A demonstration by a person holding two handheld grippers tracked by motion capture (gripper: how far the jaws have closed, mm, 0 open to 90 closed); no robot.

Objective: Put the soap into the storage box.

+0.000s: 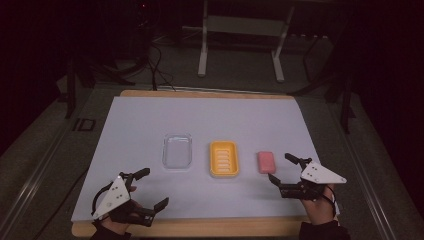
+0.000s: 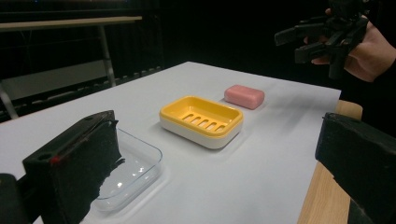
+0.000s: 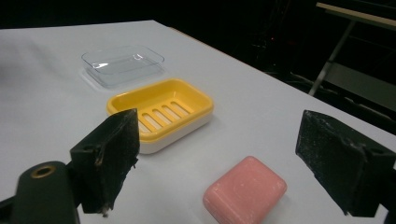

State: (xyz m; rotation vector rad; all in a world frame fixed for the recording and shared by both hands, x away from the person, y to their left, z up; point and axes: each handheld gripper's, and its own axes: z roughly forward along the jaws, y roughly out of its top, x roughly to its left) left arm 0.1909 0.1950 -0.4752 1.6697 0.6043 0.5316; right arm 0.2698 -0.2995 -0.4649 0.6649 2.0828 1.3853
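Pink soap bar [image 1: 266,162] lies on the desk [image 1: 140,120] right of the yellow soap dish [image 1: 223,158]. We hold the right gripper [image 1: 284,171] beside it, jaws apart, the left gripper [image 1: 151,189] likewise. Slick soap may slip if pinched off-centre.

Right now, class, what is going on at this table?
A person holds a hand-held gripper in each hand; both are open and empty. The right hand-held gripper hovers beside a pink soap bar. The left hand-held gripper waits near the table's front edge. A yellow soap dish and clear lid lie untouched.
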